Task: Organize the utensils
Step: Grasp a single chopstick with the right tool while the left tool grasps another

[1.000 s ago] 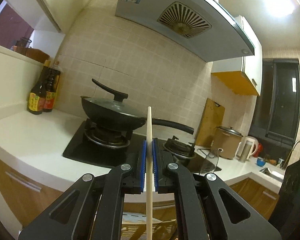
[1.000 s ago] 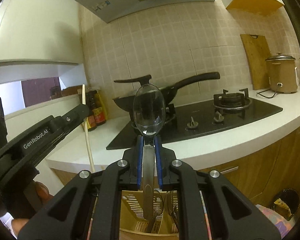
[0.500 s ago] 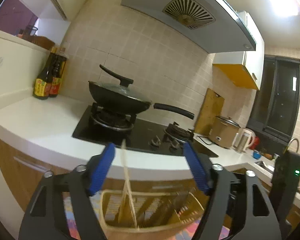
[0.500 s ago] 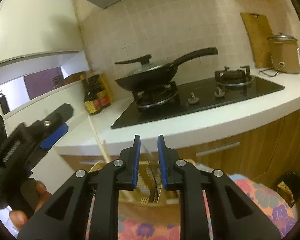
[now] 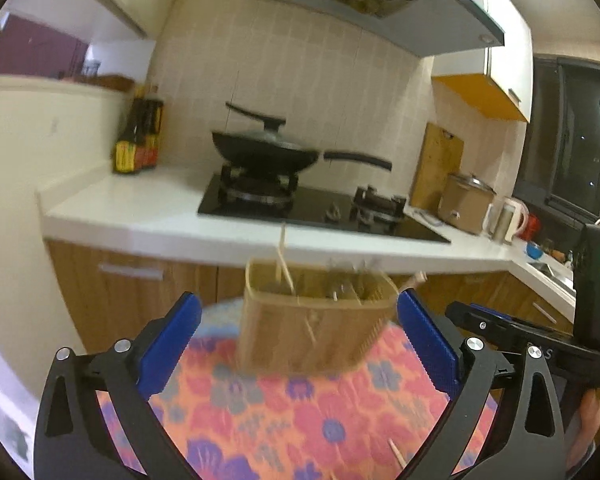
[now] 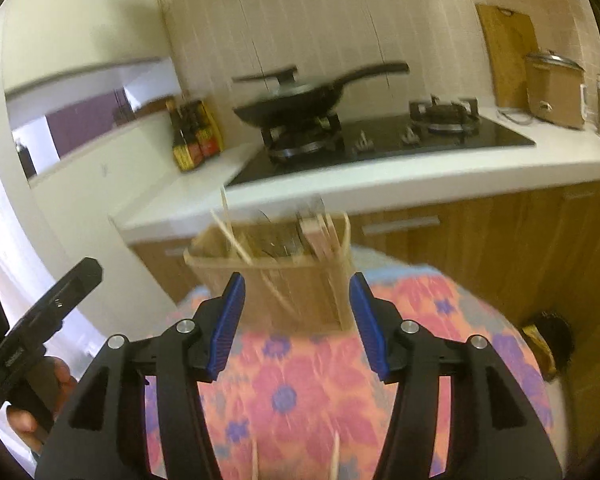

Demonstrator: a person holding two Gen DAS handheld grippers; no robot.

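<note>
Tan slotted utensil holder (image 5: 300, 328) with chopsticks (image 5: 283, 264) stands on floral desk (image 5: 284, 412); left tongs (image 5: 298, 344) and right tongs (image 6: 296, 320), just opening, gape empty.

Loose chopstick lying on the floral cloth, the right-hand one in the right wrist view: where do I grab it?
Take the chopstick on its shaft, from straight above, closing across its width. It lies flat on the floral cloth, thin and pointing toward the utensil holder, so a sideways approach would likely just push it.
</note>
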